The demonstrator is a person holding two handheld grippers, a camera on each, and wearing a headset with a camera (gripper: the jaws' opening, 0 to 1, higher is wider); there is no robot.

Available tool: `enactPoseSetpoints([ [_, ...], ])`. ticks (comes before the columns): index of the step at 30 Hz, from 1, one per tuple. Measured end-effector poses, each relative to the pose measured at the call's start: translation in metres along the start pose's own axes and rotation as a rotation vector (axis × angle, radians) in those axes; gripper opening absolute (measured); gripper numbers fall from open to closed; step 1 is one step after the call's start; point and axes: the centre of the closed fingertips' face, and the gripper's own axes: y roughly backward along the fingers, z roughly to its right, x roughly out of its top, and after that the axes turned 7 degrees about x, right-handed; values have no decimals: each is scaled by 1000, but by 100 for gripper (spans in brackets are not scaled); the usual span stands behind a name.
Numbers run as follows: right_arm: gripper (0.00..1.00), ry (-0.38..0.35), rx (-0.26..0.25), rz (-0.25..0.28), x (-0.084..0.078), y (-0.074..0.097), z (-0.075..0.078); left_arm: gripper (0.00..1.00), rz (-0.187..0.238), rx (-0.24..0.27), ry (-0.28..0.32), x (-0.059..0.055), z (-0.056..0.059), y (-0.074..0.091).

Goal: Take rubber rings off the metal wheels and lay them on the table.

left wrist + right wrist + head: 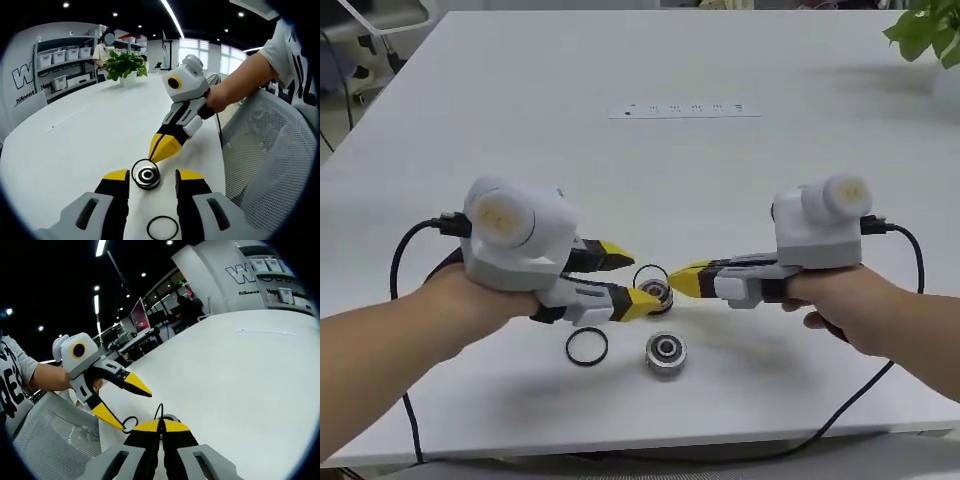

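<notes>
- Nearest, flat on white table [720, 160]: loose black rubber ring [587, 346] beside bare silver metal wheel [666, 352].
- Left gripper [642, 279] fingers apart, second metal wheel [658, 294] between them.
- Right gripper [678, 281] fingers together, pinching that wheel's thin black ring [650, 266].

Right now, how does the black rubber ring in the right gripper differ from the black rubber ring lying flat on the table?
The gripped ring is lifted, hooked on a metal wheel; the loose ring lies flat, off any wheel. The right gripper pinches the gripped ring; nothing touches the loose ring. Both are thin, black.
</notes>
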Motion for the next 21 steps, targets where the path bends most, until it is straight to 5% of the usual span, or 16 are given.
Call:
enactPoseSetpoints([
  [21, 0, -20, 39, 9, 5, 0, -12, 50, 38, 36, 43, 1, -2, 34],
])
